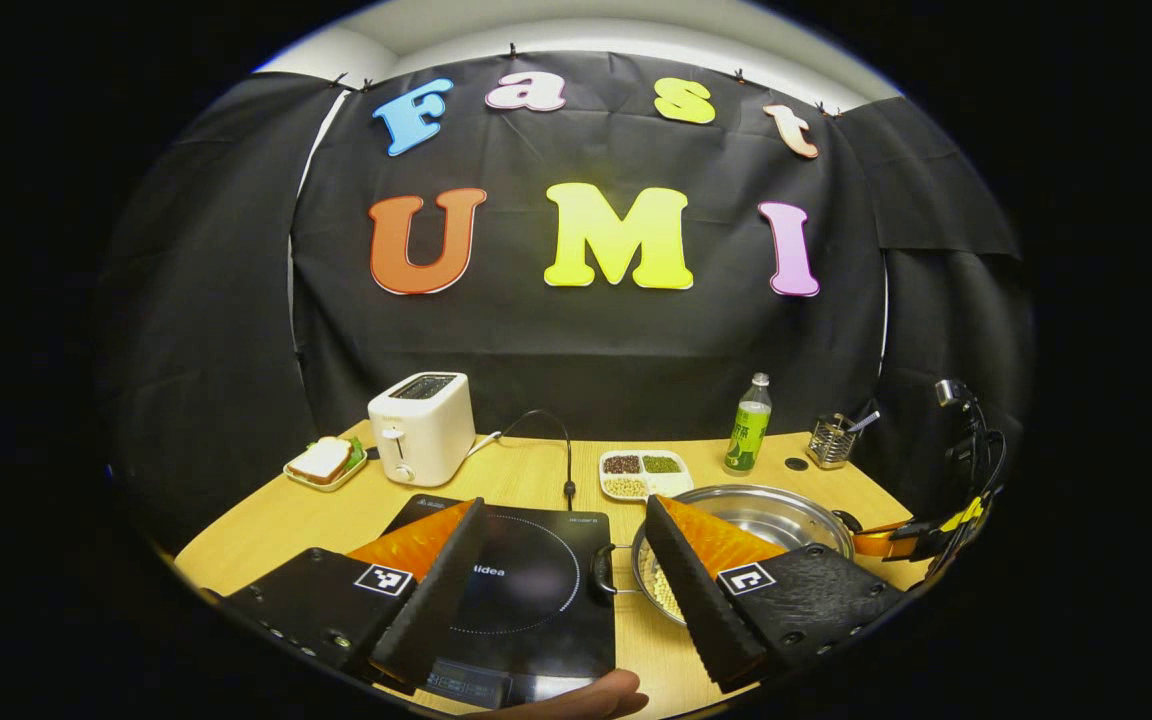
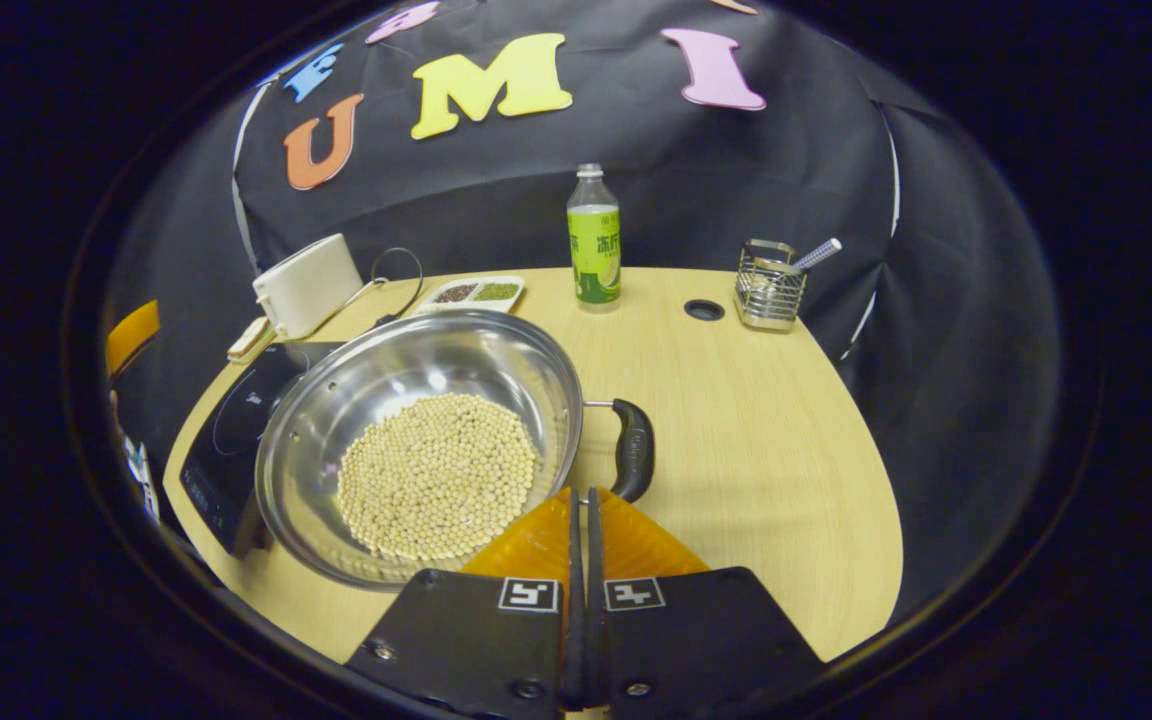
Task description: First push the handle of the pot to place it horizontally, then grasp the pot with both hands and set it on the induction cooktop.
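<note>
Pushing step in hand, I judge: pot (image 2: 416, 440), holding pale beans, sits on the tabletop (image 2: 756, 450) just right of the induction cooktop (image 1: 526, 580). Right tongs (image 2: 581, 505) pressed together, empty, just beside its handle (image 2: 633, 448); a sideways nudge comes next. Left tongs (image 1: 566, 560) spread wide. Cooktop lettering: "Midea".

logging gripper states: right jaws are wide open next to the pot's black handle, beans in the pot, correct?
Not quite. In the right gripper view the right gripper has its jaws shut together, not wide open. The rest holds: it sits next to the pot's black handle, and the pot has beans in it.
</note>
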Action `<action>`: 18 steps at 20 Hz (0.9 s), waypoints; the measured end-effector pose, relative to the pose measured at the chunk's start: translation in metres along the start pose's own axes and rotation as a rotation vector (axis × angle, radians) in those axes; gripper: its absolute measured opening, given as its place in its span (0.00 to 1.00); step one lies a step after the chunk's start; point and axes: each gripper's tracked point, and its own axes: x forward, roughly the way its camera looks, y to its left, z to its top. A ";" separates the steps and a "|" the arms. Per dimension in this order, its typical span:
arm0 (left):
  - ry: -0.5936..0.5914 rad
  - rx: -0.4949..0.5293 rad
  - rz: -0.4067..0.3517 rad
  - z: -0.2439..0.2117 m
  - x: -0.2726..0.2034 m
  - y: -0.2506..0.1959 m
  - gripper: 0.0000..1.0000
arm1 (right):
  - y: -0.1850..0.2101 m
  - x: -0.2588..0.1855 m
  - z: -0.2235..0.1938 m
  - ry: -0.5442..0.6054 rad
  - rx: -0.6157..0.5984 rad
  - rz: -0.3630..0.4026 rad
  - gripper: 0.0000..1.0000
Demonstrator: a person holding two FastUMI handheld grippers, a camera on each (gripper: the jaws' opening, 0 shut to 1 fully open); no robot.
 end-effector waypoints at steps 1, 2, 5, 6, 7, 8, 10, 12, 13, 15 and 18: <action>0.012 0.003 -0.001 -0.004 0.002 -0.001 0.95 | -0.006 -0.003 0.002 -0.014 -0.002 -0.024 0.04; 0.024 0.007 -0.002 -0.008 0.004 -0.002 0.95 | -0.013 -0.005 0.006 -0.030 -0.006 -0.051 0.04; 0.062 0.006 -0.018 -0.021 0.012 -0.011 0.95 | -0.016 -0.015 0.012 -0.068 0.004 -0.056 0.05; 0.075 0.004 -0.025 -0.026 0.016 -0.014 0.95 | -0.016 -0.017 0.014 -0.076 0.016 -0.046 0.09; 0.090 0.003 -0.031 -0.030 0.017 -0.017 0.95 | -0.015 -0.020 0.016 -0.089 0.022 -0.026 0.11; 0.101 0.002 -0.037 -0.034 0.020 -0.019 0.95 | -0.014 -0.023 0.020 -0.110 0.018 -0.015 0.25; 0.123 0.003 -0.042 -0.042 0.025 -0.022 0.95 | -0.019 -0.024 0.029 -0.154 0.004 -0.023 0.63; 0.149 0.004 -0.042 -0.050 0.030 -0.025 0.95 | -0.018 -0.026 0.032 -0.172 0.008 -0.035 0.88; 0.167 0.003 -0.046 -0.056 0.032 -0.028 0.95 | -0.016 -0.026 0.035 -0.175 0.019 -0.028 0.93; 0.207 0.005 -0.055 -0.070 0.037 -0.036 0.95 | -0.012 -0.023 0.036 -0.173 0.039 -0.013 0.98; 0.274 0.011 -0.067 -0.089 0.047 -0.044 0.95 | -0.009 -0.013 0.039 -0.168 0.049 -0.017 0.99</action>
